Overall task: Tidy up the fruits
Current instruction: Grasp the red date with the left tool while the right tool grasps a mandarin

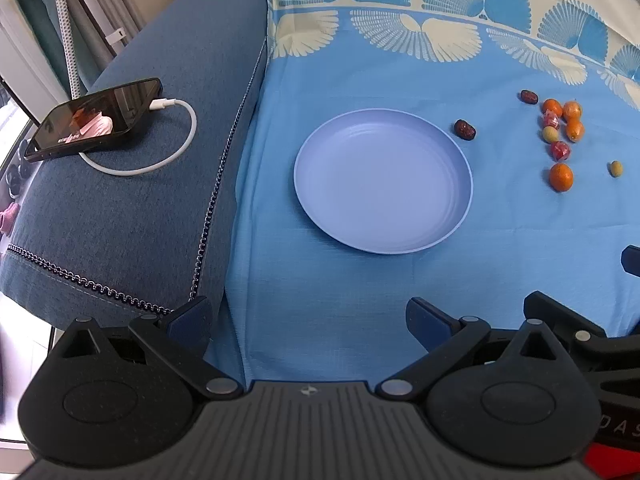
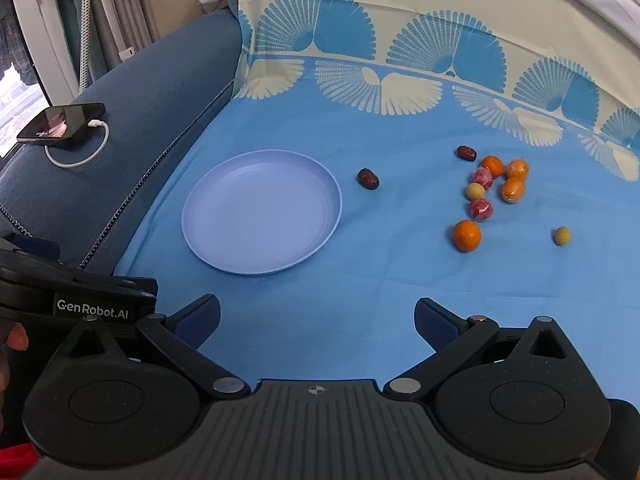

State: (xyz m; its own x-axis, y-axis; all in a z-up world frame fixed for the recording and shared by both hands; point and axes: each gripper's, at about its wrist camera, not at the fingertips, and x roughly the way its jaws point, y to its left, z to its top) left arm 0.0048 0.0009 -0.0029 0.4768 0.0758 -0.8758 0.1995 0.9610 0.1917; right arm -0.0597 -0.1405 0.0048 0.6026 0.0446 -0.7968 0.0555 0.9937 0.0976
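I see the lavender plate [image 2: 262, 212] on the blue cloth [image 2: 320, 304] holding nothing. One red date [image 2: 368, 179] lies just off its rim; farther right cluster the kumquats [image 2: 513, 189], red wrapped sweets [image 2: 481, 209], another date [image 2: 466, 153] and two pale green fruits [image 2: 562, 236]. My left gripper [image 1: 308, 318] and right gripper [image 2: 317, 320] both hang with jaws apart, gripping nothing. A charging phone [image 1: 96, 118] rests on the sofa arm [image 1: 132, 216].

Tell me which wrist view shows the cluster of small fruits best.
The right wrist view: the fruit cluster sits closer and larger, each piece separable, right of the plate. The left wrist view shows the same cluster smaller, near its right edge.
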